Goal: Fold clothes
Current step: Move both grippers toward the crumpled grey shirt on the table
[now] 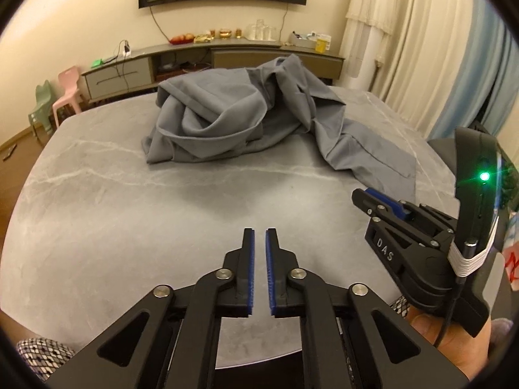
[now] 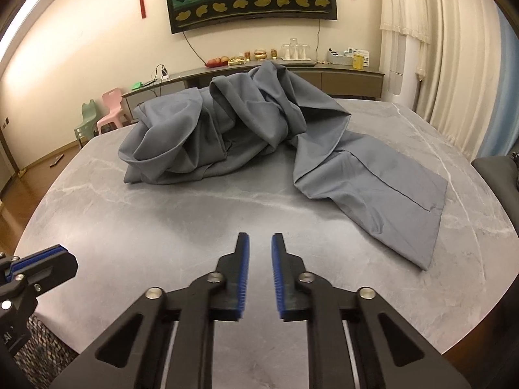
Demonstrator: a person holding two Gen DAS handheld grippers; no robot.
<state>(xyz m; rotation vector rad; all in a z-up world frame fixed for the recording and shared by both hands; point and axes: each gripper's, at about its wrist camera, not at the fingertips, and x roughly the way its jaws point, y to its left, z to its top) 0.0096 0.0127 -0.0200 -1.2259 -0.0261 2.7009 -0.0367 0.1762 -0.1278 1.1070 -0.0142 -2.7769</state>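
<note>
Both pairs of tongs hover low over the near edge of the grey marble table (image 1: 97,175), side by side, and neither has anything in its grip. The left gripper (image 1: 259,231) has its blue-lined jaws drawn nearly together, just a thin slit of tabletop showing between them. The right gripper (image 2: 260,236) stands a touch wider, a narrow gap, still nothing between the pads (bare stone under both).

Ahead of both tongs, well apart from the fingertips, lies the grey garment (image 2: 227,129), a crumpled heap bunched up in tall folds toward the far side of the table. From that heap one long flat panel (image 2: 382,194) runs out toward the near right, lying smooth on the stone with a seam line down it. Its squared end sits ahead and to the right of the right tongs, nearer to them than the heap but not touching.

From the left camera, the right gripper (image 1: 360,194) shows off to the right, held in a hand (image 1: 454,334), a green light glowing on its body. From the right camera, the left one's tip (image 2: 61,256) pokes in at the left edge. Beyond the table stand a long low cabinet (image 2: 340,77) and two small chairs, pink (image 2: 112,110) and green (image 2: 87,120).
</note>
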